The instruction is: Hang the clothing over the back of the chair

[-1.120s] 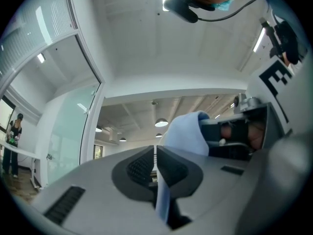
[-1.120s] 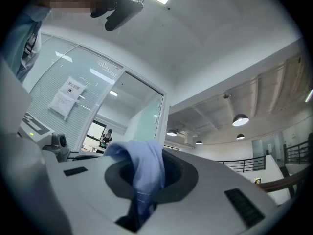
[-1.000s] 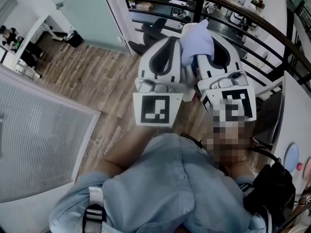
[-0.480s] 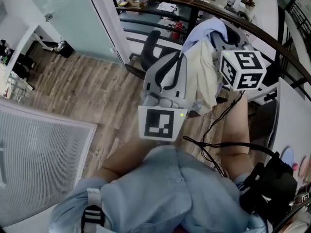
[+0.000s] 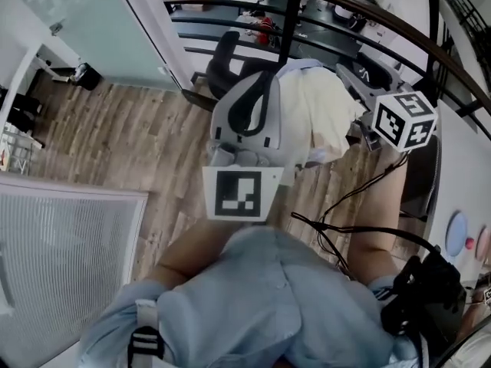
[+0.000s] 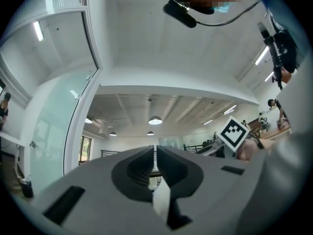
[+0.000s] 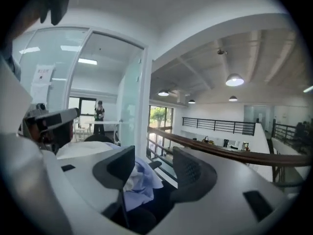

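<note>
Between the left gripper [image 6: 155,153] and right gripper [image 7: 154,155], a crumpled cream and pale-blue cloth garment [image 5: 322,113] sags. Left jaws pinch a white fold; right jaws are opening, blue folds loose between them.

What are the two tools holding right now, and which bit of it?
The left tool pinches a thin fold of the pale cloth garment. The right tool has jaws opening, garment loose between them.
</note>
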